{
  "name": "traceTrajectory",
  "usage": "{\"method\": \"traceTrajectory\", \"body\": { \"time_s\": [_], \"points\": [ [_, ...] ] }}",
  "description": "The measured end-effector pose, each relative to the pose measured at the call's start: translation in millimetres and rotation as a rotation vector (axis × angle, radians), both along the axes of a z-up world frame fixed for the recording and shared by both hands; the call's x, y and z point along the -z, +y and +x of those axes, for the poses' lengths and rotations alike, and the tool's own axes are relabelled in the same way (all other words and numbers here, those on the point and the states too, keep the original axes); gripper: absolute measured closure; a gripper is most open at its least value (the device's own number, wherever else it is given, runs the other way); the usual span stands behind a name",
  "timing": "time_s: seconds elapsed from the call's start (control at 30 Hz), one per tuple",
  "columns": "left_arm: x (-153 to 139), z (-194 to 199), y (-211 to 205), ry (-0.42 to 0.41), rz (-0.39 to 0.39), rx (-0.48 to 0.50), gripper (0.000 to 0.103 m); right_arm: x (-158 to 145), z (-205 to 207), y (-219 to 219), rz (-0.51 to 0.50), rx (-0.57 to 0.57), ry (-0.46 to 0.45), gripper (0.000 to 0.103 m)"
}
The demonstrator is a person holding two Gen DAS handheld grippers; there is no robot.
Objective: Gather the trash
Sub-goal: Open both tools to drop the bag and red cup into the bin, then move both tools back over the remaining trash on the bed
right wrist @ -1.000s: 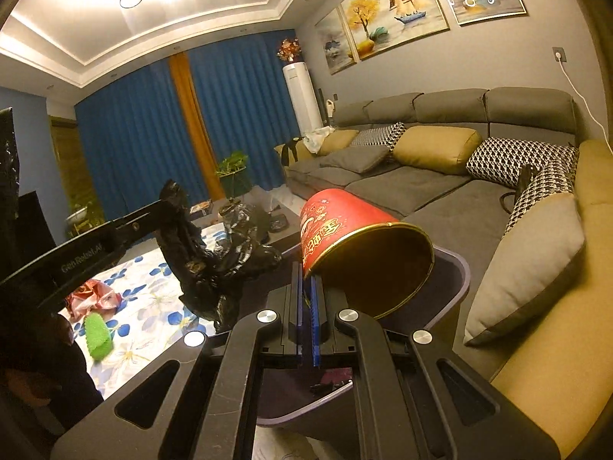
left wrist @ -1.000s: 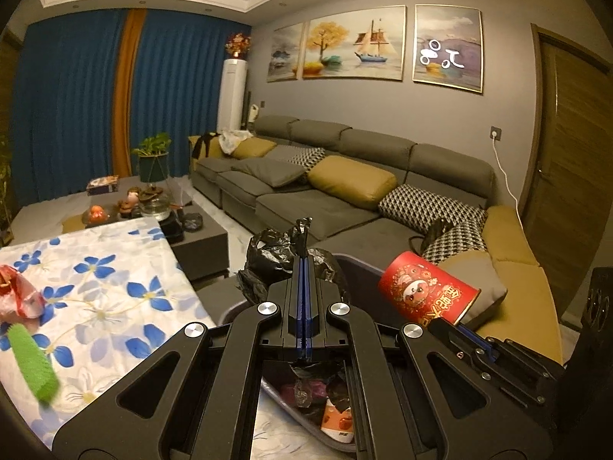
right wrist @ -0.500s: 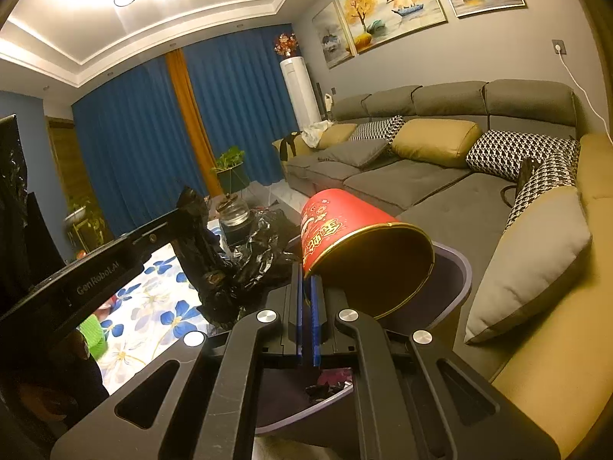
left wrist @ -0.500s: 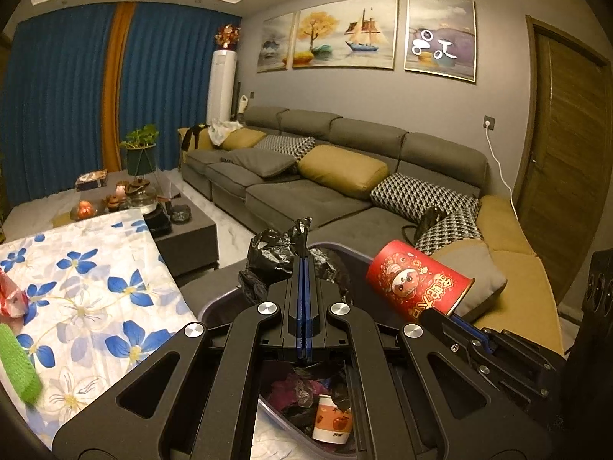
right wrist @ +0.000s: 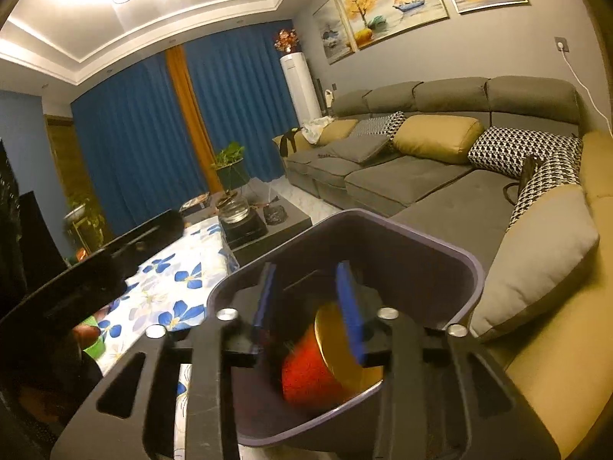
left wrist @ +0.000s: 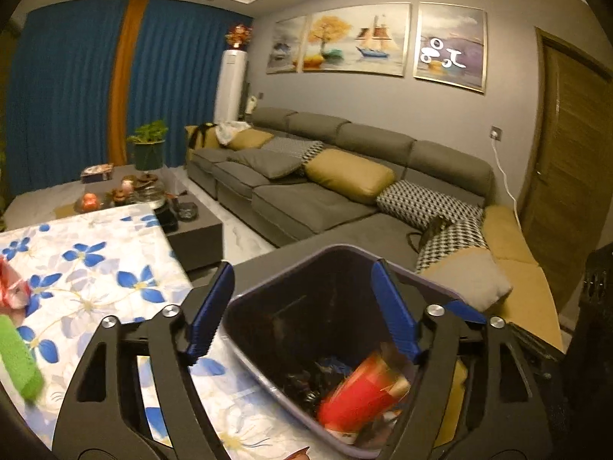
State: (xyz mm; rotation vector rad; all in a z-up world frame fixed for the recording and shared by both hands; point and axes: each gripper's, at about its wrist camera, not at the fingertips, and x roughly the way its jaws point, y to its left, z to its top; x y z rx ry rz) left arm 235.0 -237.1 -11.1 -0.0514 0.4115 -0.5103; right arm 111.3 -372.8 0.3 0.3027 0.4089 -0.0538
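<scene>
A purple trash bin stands right in front of both grippers. My left gripper hangs over its near rim; its jaws are opening and stand wide apart with nothing between them. A red paper cup lies on its side in the bin, on dark crumpled trash. In the right wrist view the red cup is blurred, down inside the bin just below my right gripper. That gripper's jaws are opening and no longer press on the cup.
A table with a blue-flower cloth lies to the left, with a green item and a red wrapper on it. A grey sofa with cushions runs behind the bin. A dark coffee table stands beyond.
The left gripper was shut on a black bag and the right on the red cup's rim. Both have opened, and the bag and the cup have dropped into the bin.
</scene>
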Motion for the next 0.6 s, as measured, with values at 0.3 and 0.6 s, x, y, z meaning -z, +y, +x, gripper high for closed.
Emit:
{"method": "traceTrajectory", "body": {
  "time_s": [0.3,0.6],
  "points": [
    [9.2,-18.3,68.9,0.007,0.049,-0.241,0.011,-11.6,-24.4,7.4,-0.029,0.062,-0.032,0.037],
    [32.0,-52.2,172.1,0.055,0.119,-0.484,0.009,-12.9,-28.0,58.3,-0.063,-0.020,-0.032,0.029]
  ]
}}
